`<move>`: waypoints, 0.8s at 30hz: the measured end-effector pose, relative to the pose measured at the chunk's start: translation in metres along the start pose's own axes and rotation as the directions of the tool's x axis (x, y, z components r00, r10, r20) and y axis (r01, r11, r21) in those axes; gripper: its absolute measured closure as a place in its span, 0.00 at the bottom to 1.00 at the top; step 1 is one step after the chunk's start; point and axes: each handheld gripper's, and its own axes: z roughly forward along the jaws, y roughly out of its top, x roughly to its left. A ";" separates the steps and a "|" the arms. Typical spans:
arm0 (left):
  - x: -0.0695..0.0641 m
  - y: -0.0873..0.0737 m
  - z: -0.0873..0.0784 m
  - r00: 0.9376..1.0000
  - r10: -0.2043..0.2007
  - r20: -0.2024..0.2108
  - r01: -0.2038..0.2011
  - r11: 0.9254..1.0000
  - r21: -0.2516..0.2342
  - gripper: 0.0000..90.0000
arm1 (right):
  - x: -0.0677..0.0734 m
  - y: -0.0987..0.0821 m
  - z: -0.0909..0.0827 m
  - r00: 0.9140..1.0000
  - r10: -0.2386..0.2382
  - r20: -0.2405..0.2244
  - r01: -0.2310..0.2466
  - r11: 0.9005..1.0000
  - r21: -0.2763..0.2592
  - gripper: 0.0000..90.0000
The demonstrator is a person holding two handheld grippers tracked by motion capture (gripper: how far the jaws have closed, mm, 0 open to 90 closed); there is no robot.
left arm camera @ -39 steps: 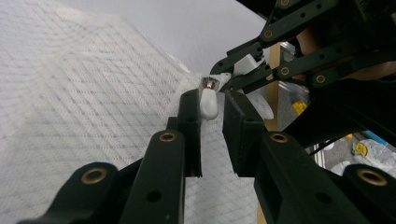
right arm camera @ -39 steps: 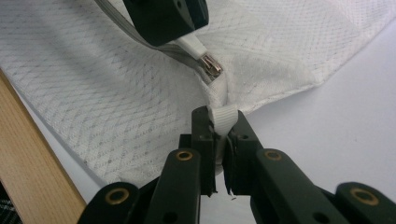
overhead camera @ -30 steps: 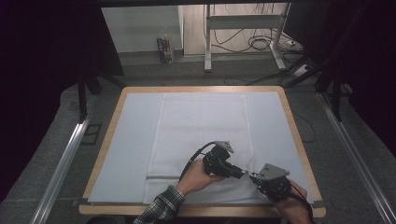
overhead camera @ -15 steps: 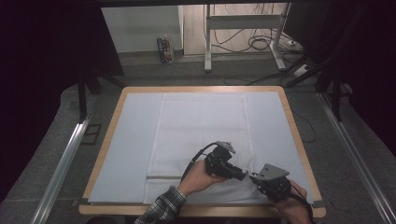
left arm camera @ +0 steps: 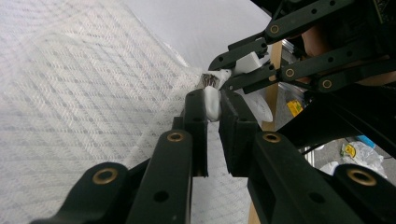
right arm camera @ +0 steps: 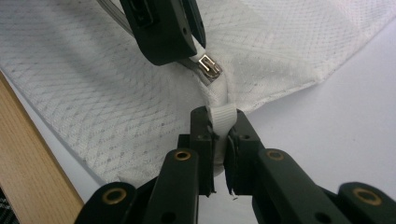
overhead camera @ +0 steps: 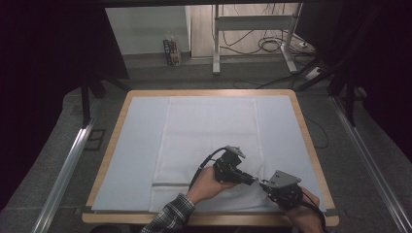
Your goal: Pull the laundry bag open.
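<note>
A white mesh bag point(overhead camera: 204, 145) lies flat on the table point(overhead camera: 111, 160), its zipper point(right arm camera: 209, 67) near the front right corner. Both grippers—left point(left arm camera: 212, 105), right point(right arm camera: 221, 122)—are clenched on white fabric there; the zipper work looks barely begun.

Your wood-edged counter point(overhead camera: 308, 133) carries a pale blue sheet point(overhead camera: 133, 155) over nearly its whole top, and a white mesh cloth point(overhead camera: 209, 131) lies flat on it.
</note>
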 end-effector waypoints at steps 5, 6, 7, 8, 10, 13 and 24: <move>-0.002 -0.001 0.002 1.000 0.003 0.016 -0.003 1.000 0.000 0.91 | 0.000 0.000 0.001 1.000 0.005 -0.002 -0.005 1.000 0.010 0.90; -0.003 -0.001 0.002 1.000 0.006 0.014 -0.006 1.000 -0.001 0.91 | 0.000 0.000 0.001 1.000 0.005 -0.001 -0.005 1.000 0.012 0.90; -0.003 -0.001 0.003 1.000 0.006 0.015 -0.006 1.000 0.000 0.91 | 0.000 0.000 0.001 1.000 0.005 -0.001 -0.005 1.000 0.012 0.90; -0.002 -0.001 0.002 1.000 0.005 0.018 -0.005 1.000 0.001 0.91 | 0.000 0.000 0.001 1.000 0.005 0.000 -0.005 1.000 0.013 0.90; 0.000 -0.001 0.002 0.999 -0.006 0.032 0.007 1.000 -0.010 0.90 | 0.000 0.000 0.001 1.000 0.001 0.000 -0.001 1.000 0.014 0.90; 0.003 -0.002 0.002 0.998 -0.028 0.053 0.029 0.999 -0.023 0.90 | -0.001 0.000 0.001 1.000 0.004 -0.001 -0.004 1.000 0.012 0.90; 0.008 -0.003 0.000 0.994 -0.071 0.086 0.073 0.997 -0.023 0.90 | 0.000 -0.001 0.002 1.000 -0.006 0.000 0.006 1.000 0.018 0.90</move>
